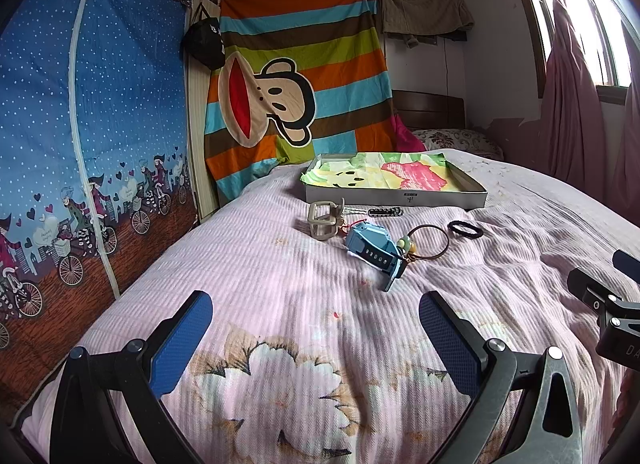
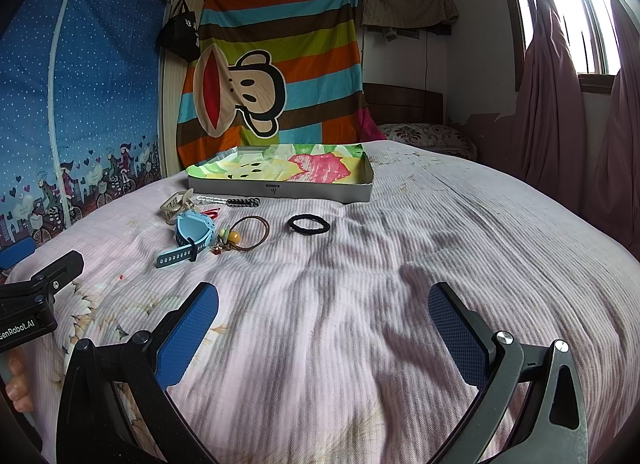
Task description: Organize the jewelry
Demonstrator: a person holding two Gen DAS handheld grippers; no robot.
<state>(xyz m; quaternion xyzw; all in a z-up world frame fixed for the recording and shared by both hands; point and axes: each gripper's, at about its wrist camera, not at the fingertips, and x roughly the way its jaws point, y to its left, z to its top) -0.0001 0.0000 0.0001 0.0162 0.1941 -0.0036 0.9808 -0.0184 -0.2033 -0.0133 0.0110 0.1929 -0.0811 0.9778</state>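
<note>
A shallow grey box lined with colourful cloth lies at the far side of the pink bedspread. In front of it lie a beige hair claw, a black beaded bracelet, a blue watch, a brown hair tie with beads and a black scrunchie. My left gripper is open and empty, short of the watch. My right gripper is open and empty, nearer than the scrunchie.
A blue fabric wardrobe stands left of the bed. A striped monkey blanket hangs behind the box. Pink curtains and a window are on the right. A pillow lies at the far end.
</note>
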